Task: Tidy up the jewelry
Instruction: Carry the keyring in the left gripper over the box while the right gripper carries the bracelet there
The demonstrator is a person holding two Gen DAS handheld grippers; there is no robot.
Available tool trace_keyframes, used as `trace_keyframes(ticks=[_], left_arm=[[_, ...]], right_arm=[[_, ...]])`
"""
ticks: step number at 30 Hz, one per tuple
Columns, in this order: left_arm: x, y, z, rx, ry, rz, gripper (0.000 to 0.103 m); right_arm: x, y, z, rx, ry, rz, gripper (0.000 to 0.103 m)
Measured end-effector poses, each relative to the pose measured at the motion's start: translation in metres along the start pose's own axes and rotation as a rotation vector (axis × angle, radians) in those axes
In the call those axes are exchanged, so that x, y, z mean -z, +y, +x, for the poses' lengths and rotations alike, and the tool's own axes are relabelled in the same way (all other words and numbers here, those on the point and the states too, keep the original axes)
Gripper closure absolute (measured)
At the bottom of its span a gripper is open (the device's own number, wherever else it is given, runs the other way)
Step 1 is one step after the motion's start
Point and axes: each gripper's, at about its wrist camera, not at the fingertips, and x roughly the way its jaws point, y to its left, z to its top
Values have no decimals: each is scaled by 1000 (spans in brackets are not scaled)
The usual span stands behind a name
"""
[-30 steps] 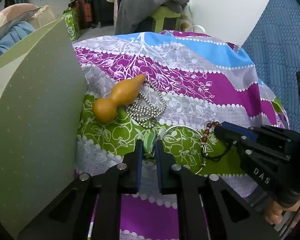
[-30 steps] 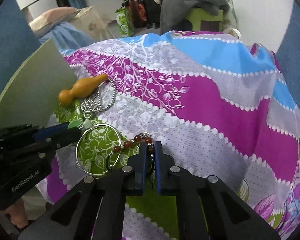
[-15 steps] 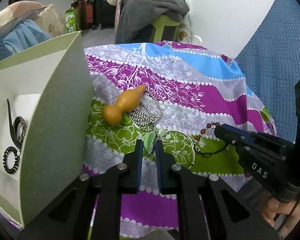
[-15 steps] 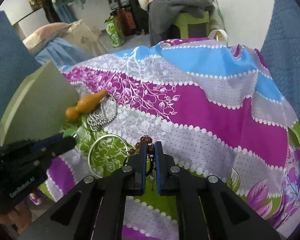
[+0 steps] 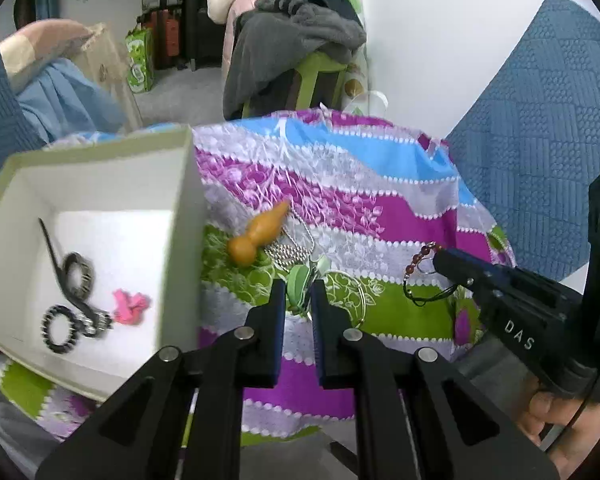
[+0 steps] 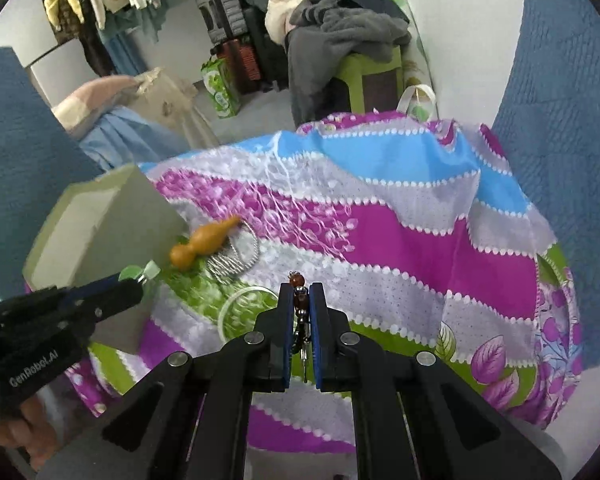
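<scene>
Left gripper (image 5: pixel 298 292): clenched on a green leaf pendant (image 5: pixel 297 283), held above the patterned cloth (image 5: pixel 400 216) beside the open box (image 5: pixel 180 240). Right gripper (image 6: pixel 300 308): clenched on a brown bead bracelet (image 6: pixel 299 298), also clear of the cloth. Gourd charm (image 5: pixel 256 236) and ball chain (image 5: pixel 290 250) lie touching near the box

Box (image 5: pixel 180 216) left of gourd (image 5: pixel 260 236); chain (image 5: pixel 296 246) apparently just beside it.
</scene>
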Motion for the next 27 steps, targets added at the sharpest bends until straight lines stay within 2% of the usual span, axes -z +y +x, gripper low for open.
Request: trace_keyframes(ticks=[8, 11, 18, 22, 27], left_arm=[[-25, 7, -58, -2, -69, 18, 91], [-35, 6, -79, -67, -96, 50, 91], [-59, 26, -123, -49, -153, 39, 91], [-70, 46, -149, -62, -193, 36, 91], [-73, 76, -169, -90, -226, 18, 91]], right_arm=[[-29, 31, -52, 23, -88, -29, 97], [-44, 45, -73, 28, -138, -44, 97], [-83, 86, -104, 10, -224, -78, 97], [-100, 116, -114, -32, -264, -84, 97], [-105, 151, -109, -73, -262, -113, 97]])
